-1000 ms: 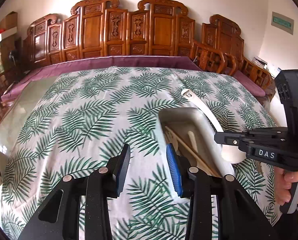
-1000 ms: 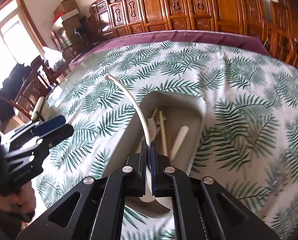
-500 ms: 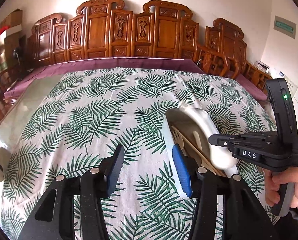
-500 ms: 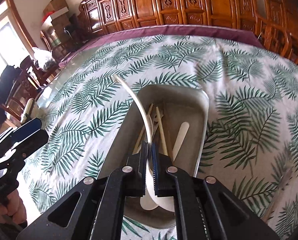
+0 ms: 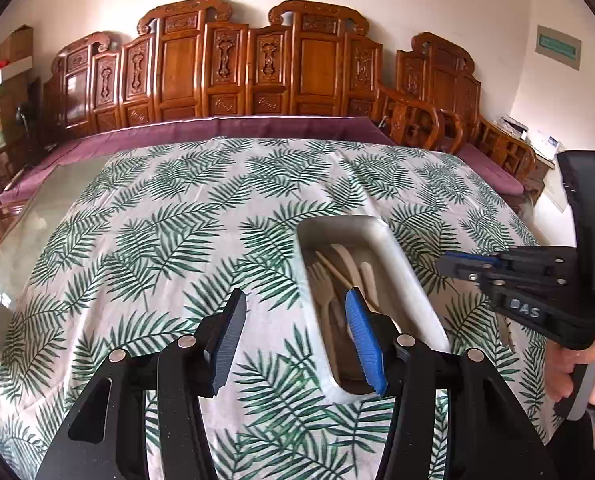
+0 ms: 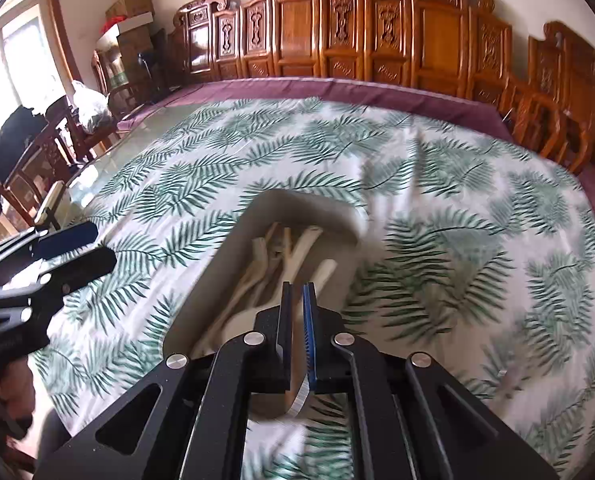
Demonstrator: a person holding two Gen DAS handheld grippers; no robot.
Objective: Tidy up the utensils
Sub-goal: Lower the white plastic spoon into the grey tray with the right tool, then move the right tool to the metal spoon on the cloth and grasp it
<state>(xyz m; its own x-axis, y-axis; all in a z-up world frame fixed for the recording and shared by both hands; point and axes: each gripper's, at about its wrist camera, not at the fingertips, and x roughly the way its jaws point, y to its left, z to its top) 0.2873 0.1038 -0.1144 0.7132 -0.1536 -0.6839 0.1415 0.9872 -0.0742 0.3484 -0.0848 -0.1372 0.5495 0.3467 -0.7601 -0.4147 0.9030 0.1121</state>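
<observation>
Opening left gripper (image 5: 293, 330) empty over tray (image 5: 397, 264); right gripper (image 6: 297, 300) nearly closed, empty.

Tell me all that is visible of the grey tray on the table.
The grey tray is long, with rounded corners and raised walls; it looks like plastic. It lies flat on the leaf-print tablecloth. Inside lie several pale utensils, which look wooden, lengthwise and overlapping. In the left wrist view, no claw touches it.

White letters "DAS" (slightly blurred) stand on the right gripper (image 5: 449, 266).
</observation>
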